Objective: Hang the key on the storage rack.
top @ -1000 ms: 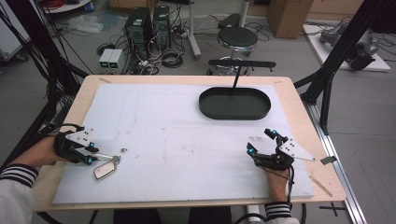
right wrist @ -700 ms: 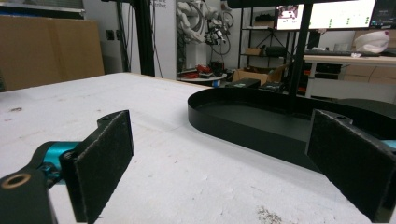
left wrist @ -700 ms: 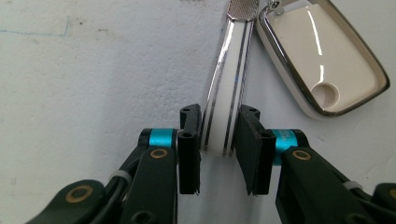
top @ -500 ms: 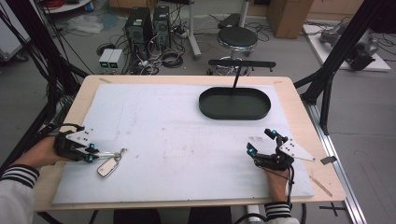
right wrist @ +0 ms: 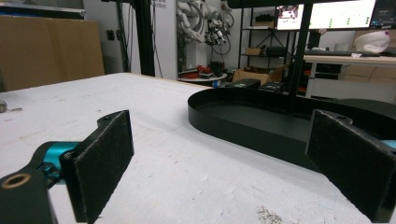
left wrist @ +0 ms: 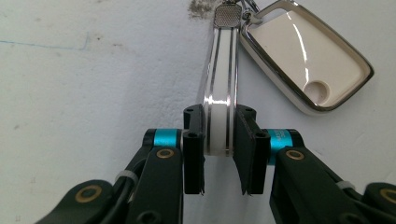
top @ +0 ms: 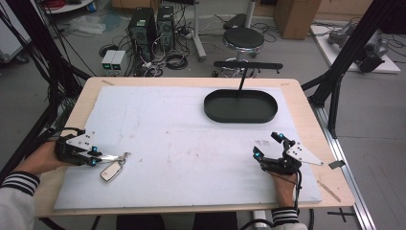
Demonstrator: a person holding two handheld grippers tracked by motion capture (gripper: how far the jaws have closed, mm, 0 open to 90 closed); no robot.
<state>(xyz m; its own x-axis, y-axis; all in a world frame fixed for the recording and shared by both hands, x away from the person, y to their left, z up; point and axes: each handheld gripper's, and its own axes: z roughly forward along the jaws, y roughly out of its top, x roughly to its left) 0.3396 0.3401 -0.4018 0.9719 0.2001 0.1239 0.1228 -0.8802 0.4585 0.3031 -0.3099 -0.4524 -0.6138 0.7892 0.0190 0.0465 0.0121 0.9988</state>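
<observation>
The left gripper (left wrist: 218,154) fingers have just been closing and clamp the key fob (left wrist: 306,60) strap (left wrist: 219,112) (flat on desk); right gripper (right wrist: 224,168) fingers stand wide open, empty.

White, chrome-edged key fob (top: 111,170) flat on the white mat (top: 182,143)

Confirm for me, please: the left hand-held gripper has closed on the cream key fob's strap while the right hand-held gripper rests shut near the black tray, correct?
Not quite: the right hand-held gripper is open, its jaws standing wide apart with nothing between them, as the right gripper view shows. The rest holds: the left hand-held gripper is closed on the strap of the cream key fob, and the black tray lies beyond the right one.
</observation>
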